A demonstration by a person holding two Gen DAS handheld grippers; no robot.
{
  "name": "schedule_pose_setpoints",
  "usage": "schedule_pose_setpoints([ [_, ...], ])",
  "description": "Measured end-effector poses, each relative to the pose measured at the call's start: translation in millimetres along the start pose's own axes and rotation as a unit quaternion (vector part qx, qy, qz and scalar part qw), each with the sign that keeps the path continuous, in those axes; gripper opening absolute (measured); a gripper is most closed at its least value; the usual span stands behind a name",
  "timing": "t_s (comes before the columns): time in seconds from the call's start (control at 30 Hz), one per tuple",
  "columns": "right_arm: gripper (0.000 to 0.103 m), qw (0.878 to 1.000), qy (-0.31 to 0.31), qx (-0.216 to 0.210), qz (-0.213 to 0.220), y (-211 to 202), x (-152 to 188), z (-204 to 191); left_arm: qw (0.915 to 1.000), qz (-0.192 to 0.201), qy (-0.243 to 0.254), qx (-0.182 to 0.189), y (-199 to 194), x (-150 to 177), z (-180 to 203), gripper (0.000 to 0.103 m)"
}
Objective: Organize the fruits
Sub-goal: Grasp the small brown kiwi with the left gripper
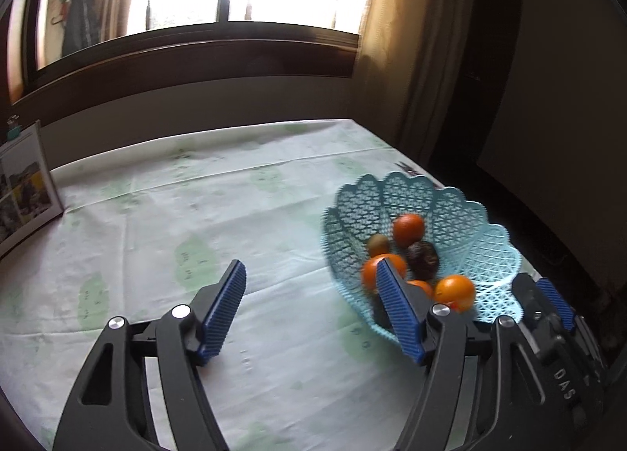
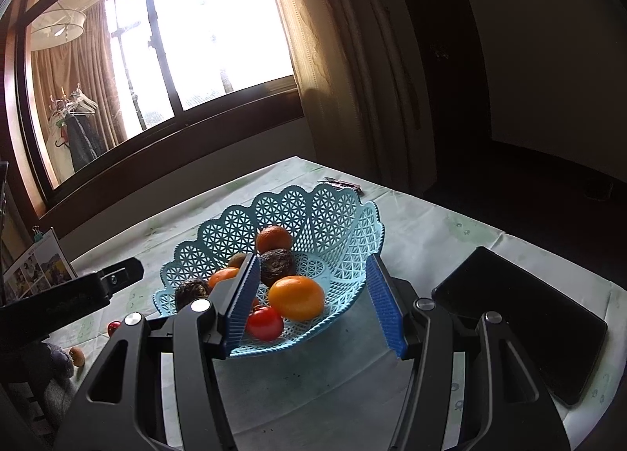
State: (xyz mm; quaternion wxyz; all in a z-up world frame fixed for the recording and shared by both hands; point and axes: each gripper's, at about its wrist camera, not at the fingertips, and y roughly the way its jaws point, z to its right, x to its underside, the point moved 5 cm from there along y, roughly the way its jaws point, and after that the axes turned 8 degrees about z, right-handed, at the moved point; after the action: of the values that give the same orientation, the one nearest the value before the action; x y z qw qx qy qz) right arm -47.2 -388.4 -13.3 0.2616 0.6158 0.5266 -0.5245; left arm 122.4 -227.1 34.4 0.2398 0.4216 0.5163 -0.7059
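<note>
The light-blue lattice basket [image 2: 313, 216] sits on the table [image 2: 313, 392], which is covered with a pale green-patterned cloth, and it holds oranges [image 2: 297, 297], a red tomato [image 2: 265, 322], dark round fruits [image 2: 277, 266] and a small brownish fruit [image 1: 378, 243]. The right gripper [image 2: 313, 302] stands partly spread around the basket's near rim, its left pad inside among the fruit and its right pad outside the wall, and whether the pads press the plastic I cannot tell. The left gripper [image 1: 313, 302] hangs wide and empty over the cloth just left of the basket, while a small red fruit [image 2: 113, 327] and a brown one [image 2: 77, 355] lie on the table at the near left.
</note>
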Motion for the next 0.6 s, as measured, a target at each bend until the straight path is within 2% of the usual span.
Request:
schedule_pose_setpoints([
  [0.07, 0.067, 1.000, 0.003, -0.016, -0.001, -1.2, -0.3, -2.3, 0.9999, -0.003, -0.007, -0.010, -2.5, 1.5, -8.7, 0.069],
  [0.27, 0.068, 0.997, 0.005, -0.081, -0.010, -2.7, 0.7, -16.7, 0.9991, -0.006, -0.020, -0.036, -15.7, 5.6, -35.3, 0.070],
  [0.6, 0.070, 0.995, -0.016, -0.091, -0.023, -1.5, 5.4, -29.1, 0.9961, -0.006, -0.030, -0.082, -42.7, 14.9, -88.7, 0.070],
])
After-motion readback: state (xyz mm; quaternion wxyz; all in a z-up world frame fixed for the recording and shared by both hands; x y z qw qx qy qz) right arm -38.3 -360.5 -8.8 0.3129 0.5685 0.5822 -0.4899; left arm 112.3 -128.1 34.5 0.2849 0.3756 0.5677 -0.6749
